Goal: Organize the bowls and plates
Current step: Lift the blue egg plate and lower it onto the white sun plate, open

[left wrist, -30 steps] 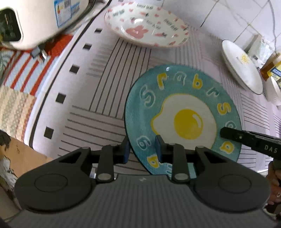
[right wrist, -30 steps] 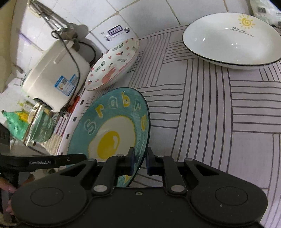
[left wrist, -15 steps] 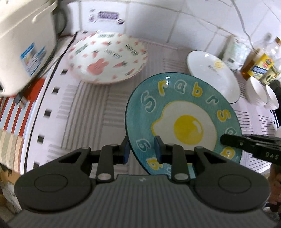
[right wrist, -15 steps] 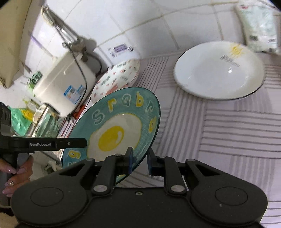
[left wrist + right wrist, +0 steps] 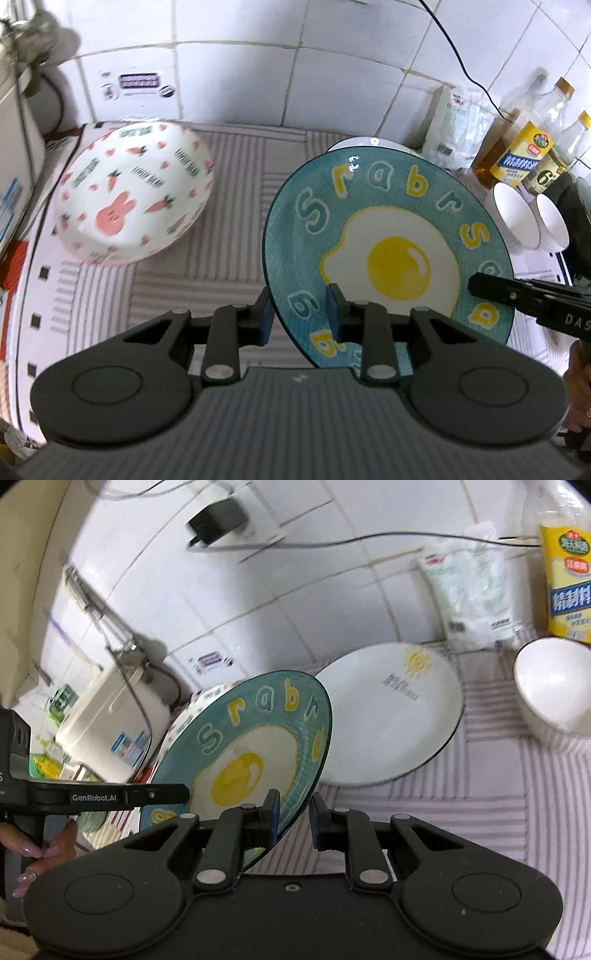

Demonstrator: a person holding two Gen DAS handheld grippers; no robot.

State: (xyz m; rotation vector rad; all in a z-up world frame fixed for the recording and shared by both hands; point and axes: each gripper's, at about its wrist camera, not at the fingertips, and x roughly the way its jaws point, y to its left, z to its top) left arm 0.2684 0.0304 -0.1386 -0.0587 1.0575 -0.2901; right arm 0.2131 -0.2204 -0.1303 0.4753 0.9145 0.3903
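A teal plate with a fried-egg picture (image 5: pixel 388 258) hangs tilted in the air above the striped mat. My left gripper (image 5: pixel 297 317) is shut on its near-left rim, and my right gripper (image 5: pixel 293 818) is shut on its opposite rim; the plate also shows in the right wrist view (image 5: pixel 251 753). A pink rabbit-and-carrot plate (image 5: pixel 133 199) lies on the mat at the left. A white plate with a sun print (image 5: pixel 395 712) lies on the mat behind the teal plate. White bowls (image 5: pixel 528 218) stand at the right.
A white rice cooker (image 5: pixel 110 720) stands at the left edge. Oil bottles (image 5: pixel 524 147) and a white bag (image 5: pixel 458 122) stand against the tiled wall at the back right. A cable runs along the wall.
Both grippers have lifted the teal plate off the mat and raised it higher, tilting it up; the wall and bottles have come into view.
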